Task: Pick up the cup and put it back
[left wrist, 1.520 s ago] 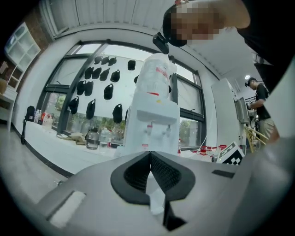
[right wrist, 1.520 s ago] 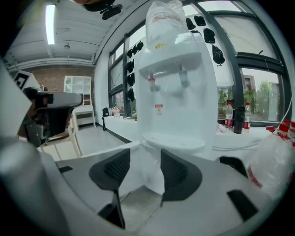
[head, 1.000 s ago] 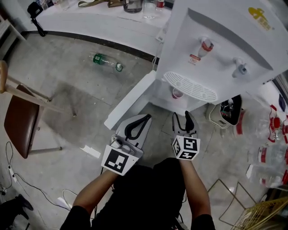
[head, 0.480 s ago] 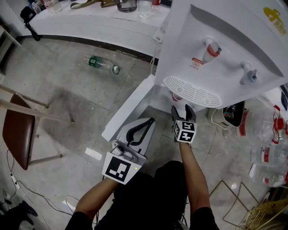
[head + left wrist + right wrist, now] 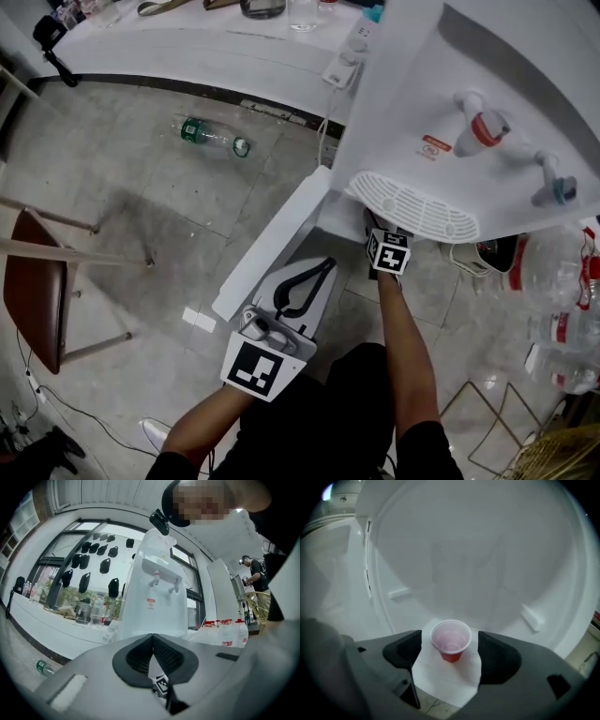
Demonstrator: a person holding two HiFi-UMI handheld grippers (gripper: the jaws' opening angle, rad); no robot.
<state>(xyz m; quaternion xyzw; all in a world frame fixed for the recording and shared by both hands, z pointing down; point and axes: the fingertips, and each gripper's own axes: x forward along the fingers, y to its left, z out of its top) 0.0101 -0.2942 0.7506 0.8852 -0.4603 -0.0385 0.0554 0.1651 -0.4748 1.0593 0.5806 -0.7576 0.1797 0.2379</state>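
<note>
Dispensing unit: white water dispenser (image 5: 487, 75), upright; red tap (image 5: 483, 127) and blue tap (image 5: 553, 183) above a slotted drip tray (image 5: 412, 202); lower compartment open.
Bench: long white bench (image 5: 187, 47) behind the dispenser and to its left in the head view, running under the windows, with jugs and bottles on top.
Door: dispenser's compartment door (image 5: 272, 239), standing wide open at the dispenser's front left.
Chair: brown seat on pale legs (image 5: 33, 291), well apart from the dispenser, far to its left.
Clear bottles: red-capped cluster (image 5: 562, 309) on the floor just beside the dispenser's right side.
Left gripper: (image 5: 152, 639) low in front of the dispenser, outside the open door; jaws clenched tip to tip, nothing between them.
Right gripper: (image 5: 450, 645) reaching under the drip tray into the dispenser's lower compartment; jaws opening, released, a clear gap between each pad and the cup.
Paper sheet: white (image 5: 445, 677), flat on the floor of the dispenser's lower compartment.
Green bottle: (image 5: 214, 136) lying on its side on the floor, left of the dispenser, near the foot of the bench.
Cup: small, red, pale inside (image 5: 451, 637), upright on the paper sheet inside the dispenser's lower compartment, between the right gripper's jaws, touching neither.
</note>
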